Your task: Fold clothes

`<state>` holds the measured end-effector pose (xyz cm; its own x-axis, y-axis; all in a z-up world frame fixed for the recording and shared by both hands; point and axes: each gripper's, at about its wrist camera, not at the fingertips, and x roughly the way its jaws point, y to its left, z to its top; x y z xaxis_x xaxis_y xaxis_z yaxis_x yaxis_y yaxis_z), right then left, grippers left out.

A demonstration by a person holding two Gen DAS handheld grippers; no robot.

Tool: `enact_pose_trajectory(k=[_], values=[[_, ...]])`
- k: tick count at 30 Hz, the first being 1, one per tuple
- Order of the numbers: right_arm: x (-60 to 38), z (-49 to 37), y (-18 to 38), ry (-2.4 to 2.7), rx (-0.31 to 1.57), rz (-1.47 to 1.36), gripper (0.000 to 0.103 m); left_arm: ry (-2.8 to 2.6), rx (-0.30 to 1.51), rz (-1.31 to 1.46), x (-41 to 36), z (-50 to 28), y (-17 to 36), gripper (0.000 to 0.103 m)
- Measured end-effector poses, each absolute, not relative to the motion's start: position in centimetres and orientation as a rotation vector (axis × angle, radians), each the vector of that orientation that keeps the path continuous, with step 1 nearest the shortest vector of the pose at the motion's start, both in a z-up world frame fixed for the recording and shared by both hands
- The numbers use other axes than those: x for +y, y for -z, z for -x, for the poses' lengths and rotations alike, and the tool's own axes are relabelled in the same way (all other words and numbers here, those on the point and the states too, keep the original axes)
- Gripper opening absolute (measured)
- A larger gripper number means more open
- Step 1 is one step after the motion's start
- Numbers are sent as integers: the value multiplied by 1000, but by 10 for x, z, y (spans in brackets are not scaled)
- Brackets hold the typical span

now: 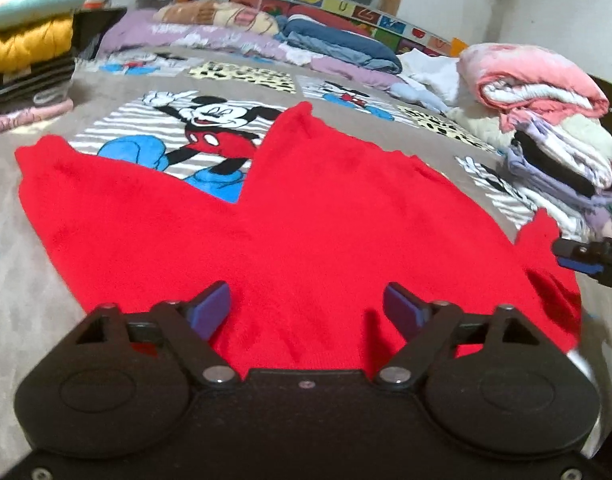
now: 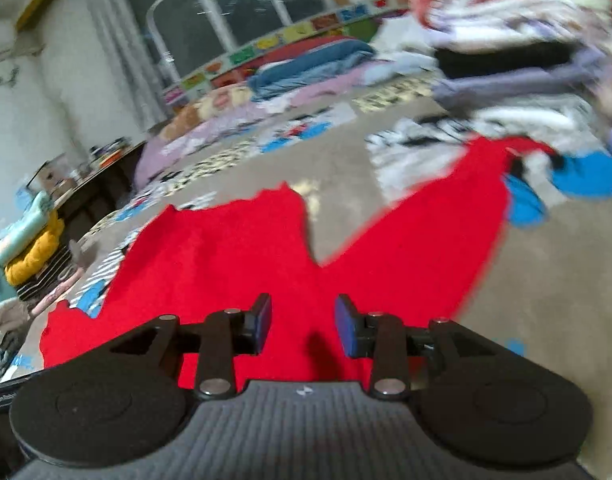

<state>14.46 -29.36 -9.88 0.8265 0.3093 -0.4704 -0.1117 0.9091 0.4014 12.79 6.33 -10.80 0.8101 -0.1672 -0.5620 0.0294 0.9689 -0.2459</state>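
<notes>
A red pair of trousers [image 1: 306, 216] lies flat on the Mickey Mouse bedspread [image 1: 210, 120], legs spread in a V pointing away. My left gripper [image 1: 306, 308] is open, hovering just above the waist end. The right gripper shows at the right edge of the left wrist view [image 1: 586, 258], beside a raised red corner of the cloth. In the right wrist view, which is blurred, the trousers [image 2: 266, 264] lie below my open right gripper [image 2: 303, 330], with nothing between its pads.
A pile of folded blankets and clothes [image 1: 546, 120] sits at the right on the bed. Another stack with a yellow jacket [image 1: 26, 44] stands at the left. Bedding [image 1: 338, 44] lies along the headboard under a window.
</notes>
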Motion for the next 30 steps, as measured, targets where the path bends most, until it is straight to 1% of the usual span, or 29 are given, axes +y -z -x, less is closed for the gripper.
enact_pose_trajectory(k=[3, 6, 9, 10, 14, 18, 19, 23, 24, 28, 30], values=[[-289, -175, 96, -250, 557, -361, 37, 118, 624, 222, 72, -145, 102, 72], [-284, -210, 93, -266, 571, -342, 37, 127, 625, 173, 75, -171, 95, 68], [-276, -245, 91, -286, 609, -327, 37, 145, 628, 141, 79, -202, 86, 67], [-273, -258, 90, -297, 626, -327, 39, 151, 630, 134, 81, -215, 83, 65], [-263, -304, 88, -331, 681, -336, 47, 155, 652, 138, 89, -265, 79, 65], [-256, -342, 91, -348, 723, -338, 48, 163, 690, 174, 98, -309, 79, 61], [-256, -351, 94, -350, 735, -344, 48, 168, 699, 184, 100, -318, 79, 58], [-254, -378, 104, -349, 761, -351, 51, 191, 732, 233, 108, -350, 80, 51], [-254, -384, 107, -348, 767, -359, 53, 199, 739, 248, 110, -356, 80, 47], [-253, -402, 118, -353, 797, -384, 53, 233, 775, 303, 115, -380, 87, 34], [-253, -407, 123, -355, 803, -409, 53, 242, 794, 337, 117, -389, 91, 32]])
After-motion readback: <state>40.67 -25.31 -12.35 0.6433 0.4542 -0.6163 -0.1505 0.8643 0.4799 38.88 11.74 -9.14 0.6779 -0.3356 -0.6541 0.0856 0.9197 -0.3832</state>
